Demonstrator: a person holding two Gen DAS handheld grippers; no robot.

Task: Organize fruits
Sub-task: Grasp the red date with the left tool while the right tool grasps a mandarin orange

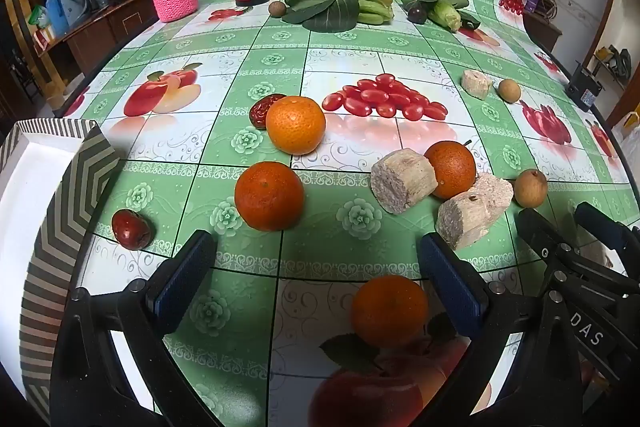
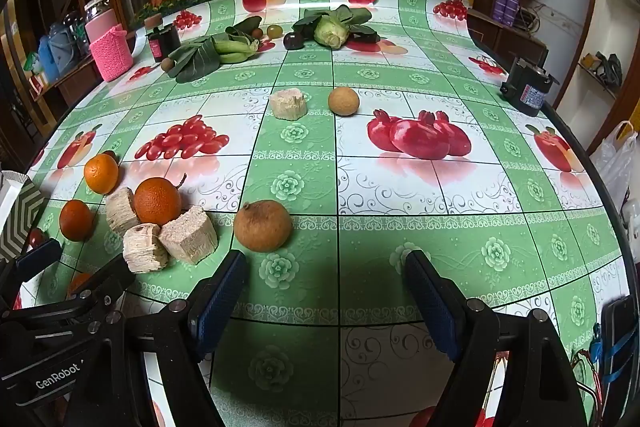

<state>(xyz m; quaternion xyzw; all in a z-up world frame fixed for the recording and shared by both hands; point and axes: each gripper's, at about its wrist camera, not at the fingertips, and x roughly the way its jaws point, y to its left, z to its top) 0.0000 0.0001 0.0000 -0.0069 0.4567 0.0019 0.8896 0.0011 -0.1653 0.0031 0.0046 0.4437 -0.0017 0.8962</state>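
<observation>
— Right, I'm holding my left claw (image 1: 316,279) spread wide, the right claw (image 2: 326,295) likewise, both pinching nothing.

— Target?

— Nearest orange (image 1: 389,311) is sitting on the bench (image 1: 352,39) between my left jaws. It's probably rolling off if I'm clipping it.

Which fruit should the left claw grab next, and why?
Probably the orange: it already lies between the open left claw's fingers, nearest of all, so lowering and closing there looks easiest. The striped box waits just beside it.

The table (image 1: 352,259) carries oranges (image 1: 269,195), pale cut chunks (image 1: 403,179), possibly sugarcane, red dates (image 1: 132,229) and leafy greens (image 1: 328,9)
</observation>
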